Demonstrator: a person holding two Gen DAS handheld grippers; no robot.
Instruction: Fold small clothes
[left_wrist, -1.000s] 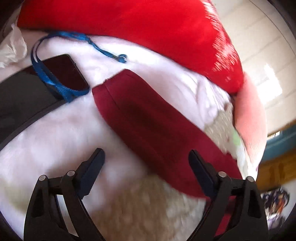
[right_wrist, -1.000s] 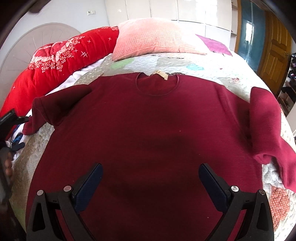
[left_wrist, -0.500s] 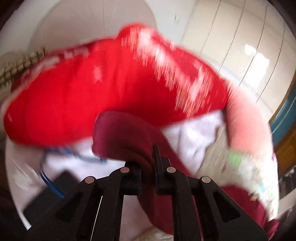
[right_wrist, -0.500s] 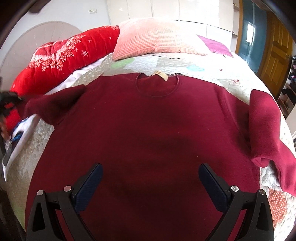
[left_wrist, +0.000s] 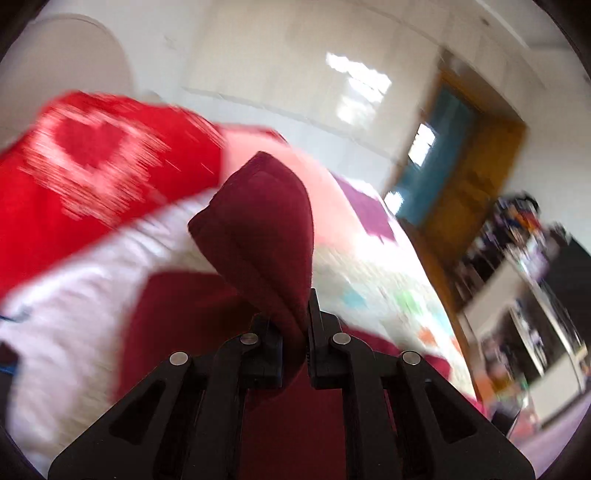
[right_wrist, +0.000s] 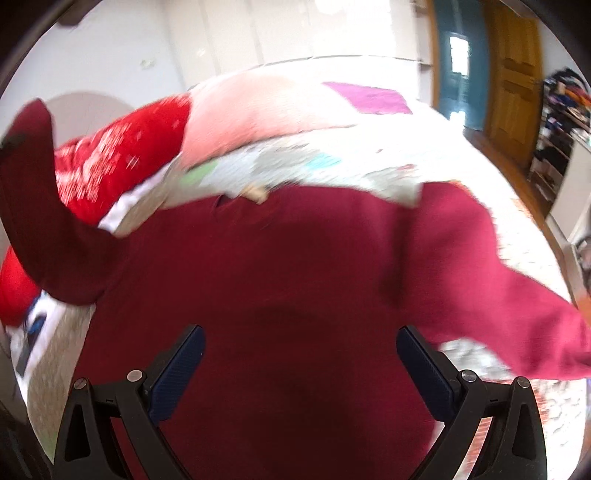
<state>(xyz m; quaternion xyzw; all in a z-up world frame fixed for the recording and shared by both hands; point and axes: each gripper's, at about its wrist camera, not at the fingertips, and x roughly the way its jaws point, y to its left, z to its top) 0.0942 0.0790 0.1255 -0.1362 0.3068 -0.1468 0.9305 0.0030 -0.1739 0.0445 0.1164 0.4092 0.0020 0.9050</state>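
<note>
A dark red long-sleeved sweater (right_wrist: 280, 280) lies flat on the bed, neck towards the pillows. My left gripper (left_wrist: 295, 328) is shut on the sweater's left sleeve (left_wrist: 262, 229) and holds its cuff up in the air. That raised sleeve (right_wrist: 33, 206) shows at the far left of the right wrist view. My right gripper (right_wrist: 299, 365) is open and empty, hovering over the sweater's lower body. The right sleeve (right_wrist: 480, 273) lies folded on the quilt.
A red quilt with white patterns (right_wrist: 110, 166) and a pink pillow (right_wrist: 258, 110) lie at the head of the bed. A patchwork quilt (right_wrist: 332, 162) covers it. A wooden door (right_wrist: 517, 74) and cluttered shelves (left_wrist: 524, 280) stand to the right.
My left gripper closed on the left sleeve and lifted it off the bed, swinging it up and towards the sweater's body. My right gripper moved slightly; its view tilted and blurred.
</note>
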